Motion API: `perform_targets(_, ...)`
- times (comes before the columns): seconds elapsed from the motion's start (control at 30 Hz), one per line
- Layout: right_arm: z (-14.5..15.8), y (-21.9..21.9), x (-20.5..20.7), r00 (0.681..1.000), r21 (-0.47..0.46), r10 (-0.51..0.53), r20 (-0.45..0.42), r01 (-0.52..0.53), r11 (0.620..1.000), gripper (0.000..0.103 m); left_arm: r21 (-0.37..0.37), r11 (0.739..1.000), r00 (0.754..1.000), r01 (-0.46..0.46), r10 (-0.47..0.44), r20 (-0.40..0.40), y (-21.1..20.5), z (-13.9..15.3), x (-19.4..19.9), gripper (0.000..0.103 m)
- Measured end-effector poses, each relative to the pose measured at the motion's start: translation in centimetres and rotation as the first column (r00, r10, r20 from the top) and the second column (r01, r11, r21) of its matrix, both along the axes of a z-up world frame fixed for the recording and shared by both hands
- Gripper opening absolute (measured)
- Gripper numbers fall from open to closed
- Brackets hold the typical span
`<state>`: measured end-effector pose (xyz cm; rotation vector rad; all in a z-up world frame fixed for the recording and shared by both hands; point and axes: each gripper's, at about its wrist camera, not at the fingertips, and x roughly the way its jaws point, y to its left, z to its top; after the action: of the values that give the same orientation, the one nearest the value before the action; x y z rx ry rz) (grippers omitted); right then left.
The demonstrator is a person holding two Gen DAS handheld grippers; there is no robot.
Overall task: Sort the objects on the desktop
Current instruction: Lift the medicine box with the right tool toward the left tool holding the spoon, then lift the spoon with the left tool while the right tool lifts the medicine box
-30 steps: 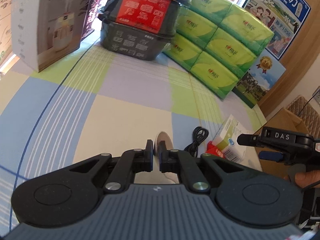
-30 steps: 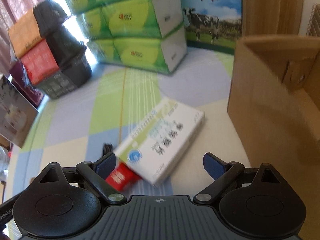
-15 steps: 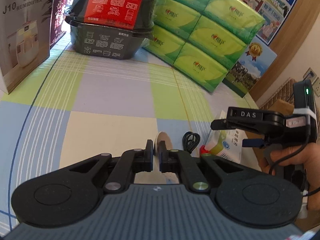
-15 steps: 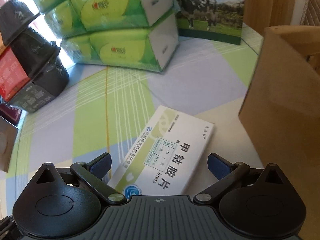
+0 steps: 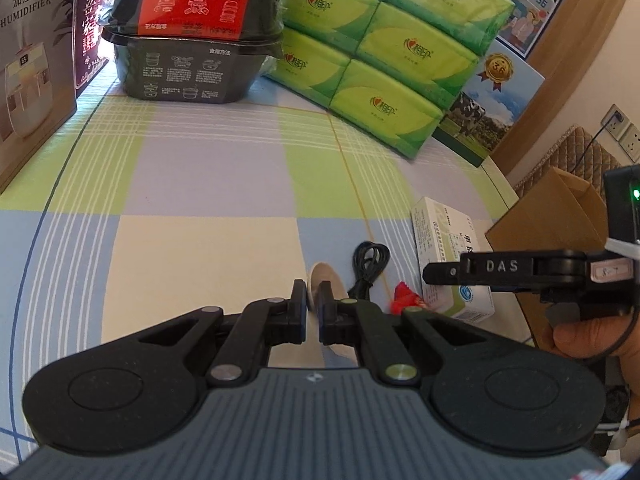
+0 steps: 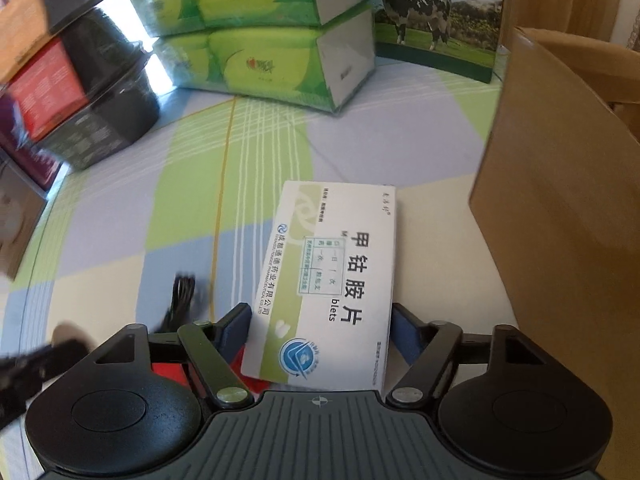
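A white and green medicine box (image 6: 332,264) lies flat on the checked tablecloth (image 5: 200,200), its near end resting on a red packet (image 5: 406,298). My right gripper (image 6: 322,320) straddles the box's near end, with the blue pads (image 6: 236,328) against both long sides. In the left wrist view the box (image 5: 444,240) sits under that gripper, which a hand (image 5: 592,332) holds. My left gripper (image 5: 313,304) is shut on a beige rounded object (image 5: 320,276). A coiled black cable (image 5: 370,264) lies just right of it.
A brown cardboard box (image 6: 560,200) stands at the table's right edge. Green tissue packs (image 5: 380,40), black food containers (image 5: 192,68), a humidifier carton (image 5: 28,72) and a cow-print carton (image 6: 436,20) line the back.
My right gripper has moved forward over the medicine box, and its jaws have narrowed from wide open onto the box's sides. The left gripper has kept hold of the beige object while shifting a little.
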<state>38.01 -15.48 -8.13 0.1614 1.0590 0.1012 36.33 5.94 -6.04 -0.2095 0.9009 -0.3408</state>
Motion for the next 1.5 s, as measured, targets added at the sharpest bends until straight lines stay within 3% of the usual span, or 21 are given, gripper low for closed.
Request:
perform_targets(0.23,0.3,-1.3,-6.2,0.996,0.002,0.088,0.01,-0.088,0.996,0.07,0.005,0.999,0.998,0.051,-0.051,-0.027,-1.2,0.5,-2.9,0.002)
perform_targets(0.37,0.5,-2.1,-11.0,0.99,0.003,0.14,0.007,-0.14,0.99,0.07,0.009,0.992,0.99,0.125,-0.124,-0.06,-2.2,0.6,-5.6,0.002)
perform_targets(0.63,1.4,-3.3,-19.3,0.965,-0.028,0.262,0.032,-0.261,0.965,0.07,0.025,0.927,0.917,0.375,-0.367,-0.156,-5.7,-0.4,-10.9,0.003)
perform_targets(0.7,1.8,-3.3,-20.4,0.956,-0.067,0.286,0.061,-0.282,0.957,0.07,0.046,0.928,0.918,0.37,-0.358,-0.169,-6.3,-0.9,-12.1,0.003)
perform_targets(0.8,2.0,-3.6,-21.7,0.952,-0.092,0.294,0.081,-0.287,0.954,0.07,0.068,0.947,0.94,0.313,-0.298,-0.167,-6.4,-1.5,-13.7,0.031)
perform_targets(1.0,2.2,-4.8,-21.4,0.954,-0.062,0.28,0.112,-0.274,0.96,0.07,0.157,0.977,0.988,0.144,-0.131,-0.086,-7.0,-2.1,-17.7,0.036)
perform_targets(1.1,2.2,-5.2,-21.0,0.957,-0.041,0.269,0.111,-0.266,0.963,0.07,0.184,0.975,0.991,0.126,-0.116,-0.06,-8.2,-2.2,-18.3,0.037)
perform_targets(1.33,2.1,-5.3,-20.6,0.954,-0.053,0.275,0.116,-0.271,0.961,0.07,0.146,0.989,0.999,0.032,-0.03,-0.017,-9.4,-2.9,-17.6,0.037)
perform_targets(1.5,1.8,-5.2,-20.6,0.949,-0.074,0.298,0.107,-0.291,0.954,0.07,0.217,0.972,0.995,0.093,-0.097,0.01,-10.5,-2.9,-17.8,0.036)
